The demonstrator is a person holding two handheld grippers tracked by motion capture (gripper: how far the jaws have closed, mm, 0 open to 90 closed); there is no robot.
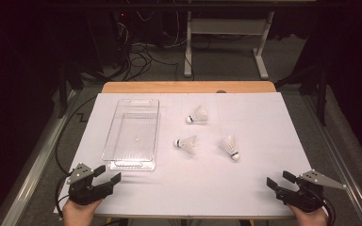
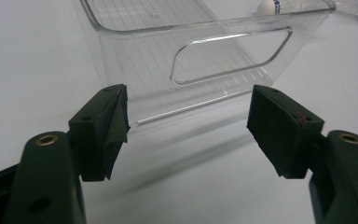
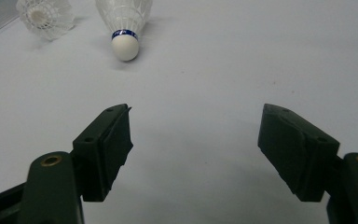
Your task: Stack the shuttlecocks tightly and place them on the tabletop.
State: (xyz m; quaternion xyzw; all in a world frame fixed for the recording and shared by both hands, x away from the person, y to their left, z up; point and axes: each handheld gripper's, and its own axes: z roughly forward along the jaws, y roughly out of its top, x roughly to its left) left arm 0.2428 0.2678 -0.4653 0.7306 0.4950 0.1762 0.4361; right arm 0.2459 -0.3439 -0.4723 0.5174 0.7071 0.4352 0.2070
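Observation:
Three white shuttlecocks lie on the white table: one at the back (image 1: 198, 116), one in the middle (image 1: 186, 143), one to the right (image 1: 229, 147) with its cork toward me (image 3: 125, 46). A clear plastic bin (image 1: 134, 134) stands empty at the left; its near handle wall (image 2: 223, 56) is just beyond my left gripper (image 2: 189, 126). My left gripper (image 1: 106, 174) rests open at the front left. At the front right my right gripper (image 1: 281, 181) is open too, with bare table between its jaws (image 3: 196, 140).
The white sheet (image 1: 259, 122) covers a wooden table whose far edge (image 1: 188, 87) shows. Beyond it are a desk frame (image 1: 226, 33) and cables (image 1: 136, 52) on the floor. A second shuttlecock (image 3: 44, 16) appears far left in the right gripper view.

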